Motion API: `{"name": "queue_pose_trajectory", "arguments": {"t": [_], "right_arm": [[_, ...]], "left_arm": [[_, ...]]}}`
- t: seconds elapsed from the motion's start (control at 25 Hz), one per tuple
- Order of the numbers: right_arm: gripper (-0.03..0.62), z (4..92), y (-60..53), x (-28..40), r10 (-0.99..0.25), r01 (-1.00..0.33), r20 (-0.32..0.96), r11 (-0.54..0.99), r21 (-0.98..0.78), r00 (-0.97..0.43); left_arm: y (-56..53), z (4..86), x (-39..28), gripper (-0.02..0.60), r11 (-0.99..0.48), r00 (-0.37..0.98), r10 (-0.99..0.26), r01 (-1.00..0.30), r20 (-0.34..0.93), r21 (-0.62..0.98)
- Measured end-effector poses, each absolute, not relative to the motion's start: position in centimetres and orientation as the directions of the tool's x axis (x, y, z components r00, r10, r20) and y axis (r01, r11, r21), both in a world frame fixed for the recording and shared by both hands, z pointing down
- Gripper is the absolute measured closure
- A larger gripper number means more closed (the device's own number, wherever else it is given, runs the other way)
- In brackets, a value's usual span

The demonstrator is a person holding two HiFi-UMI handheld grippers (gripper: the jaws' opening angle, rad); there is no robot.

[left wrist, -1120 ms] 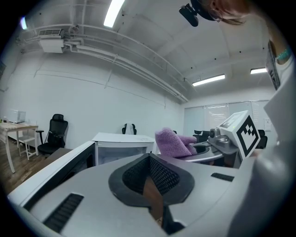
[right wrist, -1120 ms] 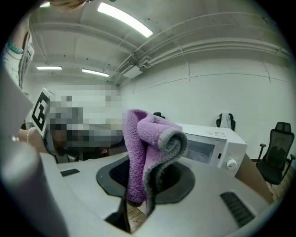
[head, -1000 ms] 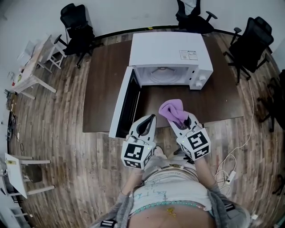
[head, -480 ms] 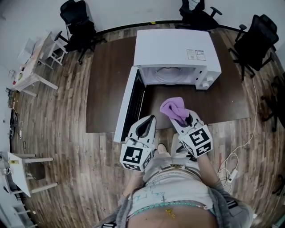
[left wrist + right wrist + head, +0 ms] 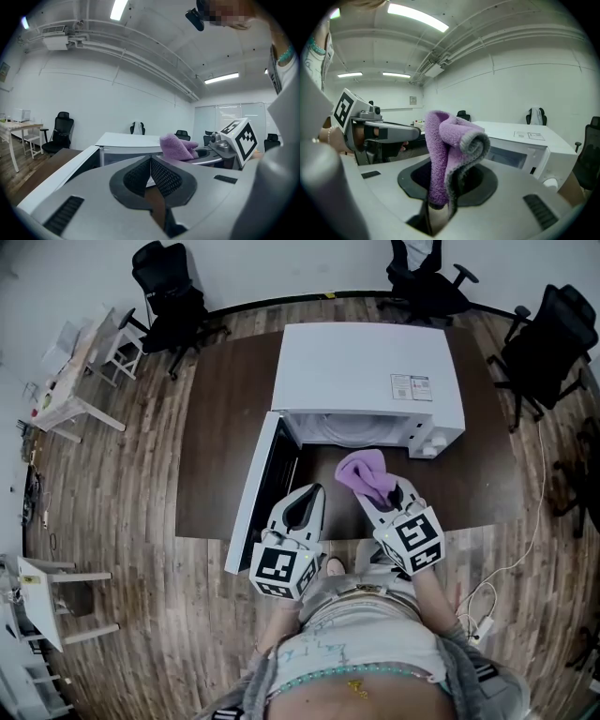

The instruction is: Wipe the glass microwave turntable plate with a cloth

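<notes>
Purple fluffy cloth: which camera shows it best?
The right gripper view: the purple fluffy cloth fills the centre, folded and pinched in the right gripper's jaws. The head view shows it small, from above, before the open white microwave. The left gripper view catches it sideways, off to the right.

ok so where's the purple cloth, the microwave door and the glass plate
purple cloth [image 5: 362, 472], head view, middle of the bunched fold
microwave door [image 5: 278, 474], head view, dark inner face of the open door
glass turntable plate [image 5: 354, 433], head view, its visible front rim
</notes>
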State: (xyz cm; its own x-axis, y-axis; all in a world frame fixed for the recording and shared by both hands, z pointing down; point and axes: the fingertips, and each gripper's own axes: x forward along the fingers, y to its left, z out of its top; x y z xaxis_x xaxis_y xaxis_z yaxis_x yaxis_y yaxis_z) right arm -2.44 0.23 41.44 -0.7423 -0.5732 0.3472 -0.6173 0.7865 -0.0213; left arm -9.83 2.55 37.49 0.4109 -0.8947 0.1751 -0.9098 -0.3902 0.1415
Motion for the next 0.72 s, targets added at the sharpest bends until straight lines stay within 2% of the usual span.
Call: {"name": "queue_pose_trajectory", "arguments": {"t": [0.4,0.72], "right_arm": [[0.485,40.1,-6.0,0.7,-0.564,-0.605,0.332,0.796,-0.026,-0.756],[0.485,40.5,-8.3,3.3,-0.577,-0.623,0.325,0.781,-0.05,-0.75]], "left_arm": [[-4.1,36.0,-6.2,0.569,-0.403,0.417,-0.889,-0.909,0.188,0.107],[-7.1,36.9,-4.6,0.569,-0.395,0.417,-0.884,-0.908,0.213,0.14]]}}
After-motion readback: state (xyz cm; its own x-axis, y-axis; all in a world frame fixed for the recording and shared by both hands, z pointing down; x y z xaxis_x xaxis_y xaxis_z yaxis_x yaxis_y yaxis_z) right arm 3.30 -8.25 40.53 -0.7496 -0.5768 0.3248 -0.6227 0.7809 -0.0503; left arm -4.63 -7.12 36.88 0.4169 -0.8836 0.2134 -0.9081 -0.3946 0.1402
